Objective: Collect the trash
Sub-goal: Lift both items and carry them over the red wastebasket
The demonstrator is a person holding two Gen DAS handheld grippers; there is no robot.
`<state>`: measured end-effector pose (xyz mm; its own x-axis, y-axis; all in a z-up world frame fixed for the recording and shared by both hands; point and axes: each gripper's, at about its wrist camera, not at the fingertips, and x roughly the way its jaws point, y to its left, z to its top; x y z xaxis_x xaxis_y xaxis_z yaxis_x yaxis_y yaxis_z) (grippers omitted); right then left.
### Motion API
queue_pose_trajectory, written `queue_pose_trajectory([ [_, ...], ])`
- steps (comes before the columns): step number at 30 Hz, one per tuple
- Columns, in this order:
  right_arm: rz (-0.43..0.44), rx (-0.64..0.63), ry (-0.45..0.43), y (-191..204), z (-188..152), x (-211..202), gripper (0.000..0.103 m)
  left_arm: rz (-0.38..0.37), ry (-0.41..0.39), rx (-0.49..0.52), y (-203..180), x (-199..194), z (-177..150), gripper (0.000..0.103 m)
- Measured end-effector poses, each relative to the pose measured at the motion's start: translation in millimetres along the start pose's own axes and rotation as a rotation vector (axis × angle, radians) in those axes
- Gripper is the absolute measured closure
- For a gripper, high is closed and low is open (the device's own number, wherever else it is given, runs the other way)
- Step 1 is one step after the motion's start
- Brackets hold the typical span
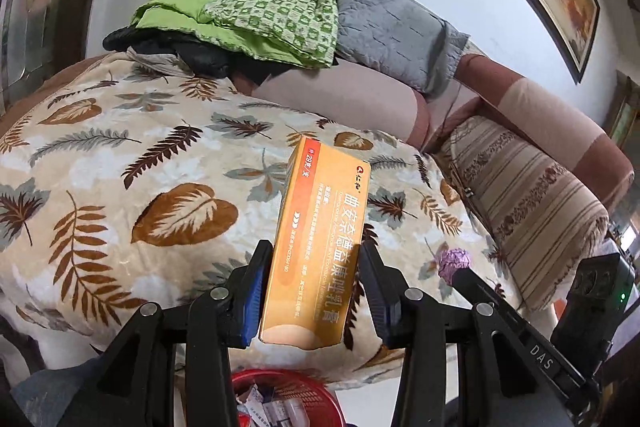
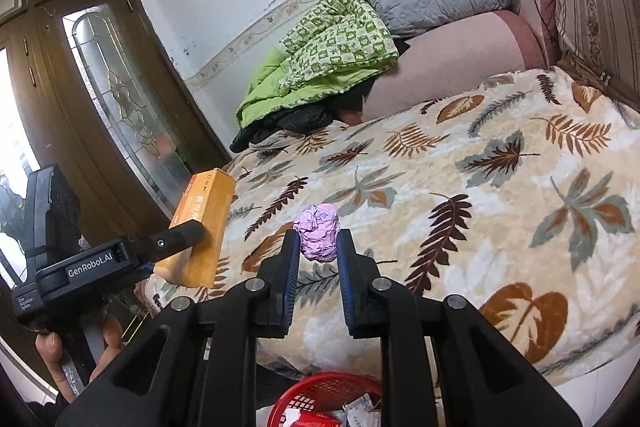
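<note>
My left gripper (image 1: 316,259) is shut on a long orange medicine box (image 1: 320,239) and holds it above the bed's front edge. The box also shows in the right wrist view (image 2: 202,223), at the left. My right gripper (image 2: 318,241) is shut on a crumpled purple paper ball (image 2: 317,231), held above the leaf-patterned blanket (image 2: 480,187). The ball shows at the right gripper's tip in the left wrist view (image 1: 454,262). A red mesh trash basket (image 2: 320,391) with several scraps in it stands on the floor below both grippers, also in the left wrist view (image 1: 280,383).
The leaf blanket (image 1: 120,187) covers the bed. A green quilt (image 1: 256,15), a grey pillow (image 1: 392,31) and dark clothes (image 1: 176,51) lie at the far side. A striped cushion (image 1: 528,219) is at the right. A wooden glass door (image 2: 104,107) stands at the left.
</note>
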<state>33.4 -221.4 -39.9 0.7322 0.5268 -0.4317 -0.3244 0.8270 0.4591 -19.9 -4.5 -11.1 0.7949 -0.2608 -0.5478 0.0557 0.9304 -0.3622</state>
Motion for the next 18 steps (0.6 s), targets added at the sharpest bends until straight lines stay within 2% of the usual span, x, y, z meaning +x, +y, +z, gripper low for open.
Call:
queue_pose_trajectory([
  [10,0.004,-0.03,-0.01,18.7,-6.0,-32.0,0.085,-0.002,0.016,0.069,-14.2,-36.6,-21.0,0.057],
  [18,0.009,-0.075,-0.024,36.8,-13.8,-60.8,0.085,0.018,0.004,0.062,-12.4,-68.0,-41.3,0.057],
])
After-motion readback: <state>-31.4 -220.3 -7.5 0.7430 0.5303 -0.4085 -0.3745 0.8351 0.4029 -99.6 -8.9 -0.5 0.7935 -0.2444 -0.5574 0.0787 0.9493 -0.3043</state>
